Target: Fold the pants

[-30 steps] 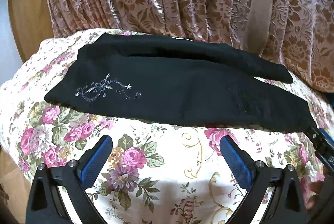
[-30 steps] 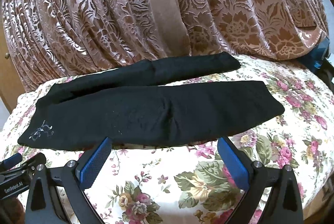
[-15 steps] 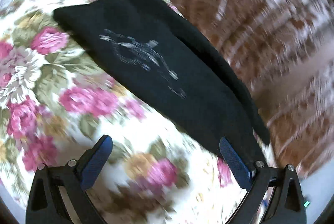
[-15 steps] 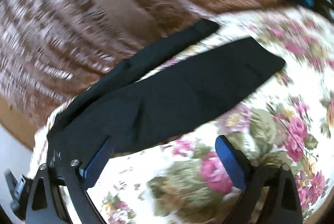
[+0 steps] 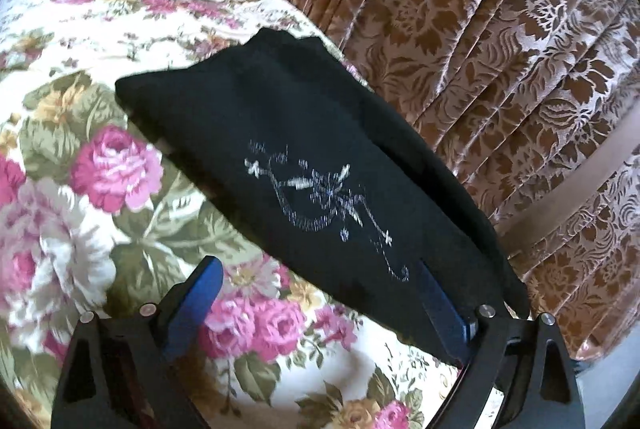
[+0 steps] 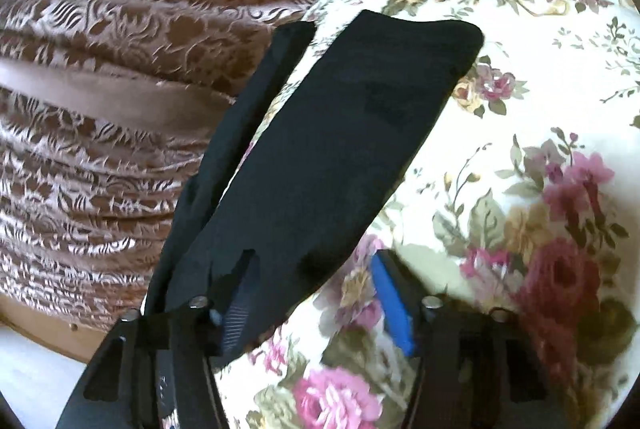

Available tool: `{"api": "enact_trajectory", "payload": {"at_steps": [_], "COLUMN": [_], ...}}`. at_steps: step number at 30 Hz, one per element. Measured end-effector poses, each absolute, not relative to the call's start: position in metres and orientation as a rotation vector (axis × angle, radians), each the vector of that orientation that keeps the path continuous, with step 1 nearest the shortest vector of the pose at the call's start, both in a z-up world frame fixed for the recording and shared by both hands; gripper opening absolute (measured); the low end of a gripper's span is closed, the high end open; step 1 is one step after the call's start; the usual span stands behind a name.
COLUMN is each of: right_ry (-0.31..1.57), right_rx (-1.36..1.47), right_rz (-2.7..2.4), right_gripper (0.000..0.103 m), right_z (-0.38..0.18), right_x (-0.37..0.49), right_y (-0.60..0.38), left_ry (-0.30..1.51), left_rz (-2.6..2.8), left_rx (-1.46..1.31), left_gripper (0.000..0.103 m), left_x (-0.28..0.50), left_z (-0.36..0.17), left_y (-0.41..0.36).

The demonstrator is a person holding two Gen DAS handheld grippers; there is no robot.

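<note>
While the long black fabric pants (image 5: pixel 304 165) lay flat on the rose-patterned floral bedspread (image 5: pixel 100 165) beside the brown patterned curtain (image 5: pixel 500 41), the left tool (image 5: pixel 316 303) stood spread wide at their embroidered end, and the right tool (image 6: pixel 316 293) gaped likewise over the leg end (image 6: pixel 340 149)

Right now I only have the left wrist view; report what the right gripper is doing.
Observer: The right gripper is open, one finger at the edge of the pants, the other over the bedspread.
Operator: Now describe the leg ends.
Observer: The far leg and the near leg lie apart there, with bedspread showing between them.
Operator: Check for bunching.
Observer: None visible; the hem of the near leg lies flat.
</note>
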State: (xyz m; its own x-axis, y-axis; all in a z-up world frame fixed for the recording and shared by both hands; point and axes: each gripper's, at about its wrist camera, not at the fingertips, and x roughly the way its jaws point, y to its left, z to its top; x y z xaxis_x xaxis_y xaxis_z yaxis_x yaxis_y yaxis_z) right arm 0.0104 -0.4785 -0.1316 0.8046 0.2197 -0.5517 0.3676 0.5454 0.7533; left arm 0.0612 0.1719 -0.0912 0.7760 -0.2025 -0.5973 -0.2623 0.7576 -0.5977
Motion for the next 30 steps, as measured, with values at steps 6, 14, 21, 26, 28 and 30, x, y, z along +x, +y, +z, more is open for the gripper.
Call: {"api": "enact_trajectory", "payload": {"at_steps": [6,14,21,26,28,30], "right_ry": [0.615,0.621,0.609,0.632,0.639,0.634], "right_rx": [1.074,1.07,1.056,1.051,1.038,1.014], "right_rz": [-0.078,-0.057,-0.021,-0.043,-0.049,-0.054], "right_gripper": [0.037,0.026,0.022,0.013,0.011,0.007], "right_z": [-0.14,-0.146,-0.147,-0.148,-0.147,-0.147], "right_x": [0.022,0.036,0.041,0.043,0.045,0.05], "right_y": [-0.495,-0.499,-0.497,-0.498,-0.498,-0.498], "left_ry": [0.634,0.583,0.544,0.583,0.595,0.612], "left_rz": [0.046,0.069,0.11,0.202,0.213,0.211], "left_rx": [-0.757,-0.843,-0.888,-0.887,-0.896,-0.91], "left_gripper": [0.095,0.095,0.088,0.052,0.032,0.025], "left_x": [0.063,0.074,0.085,0.098,0.102,0.105], "left_z": [-0.098,-0.105,-0.109,-0.117,-0.123,-0.128], "left_y": [0.19,0.212,0.227,0.24,0.246,0.248]}}
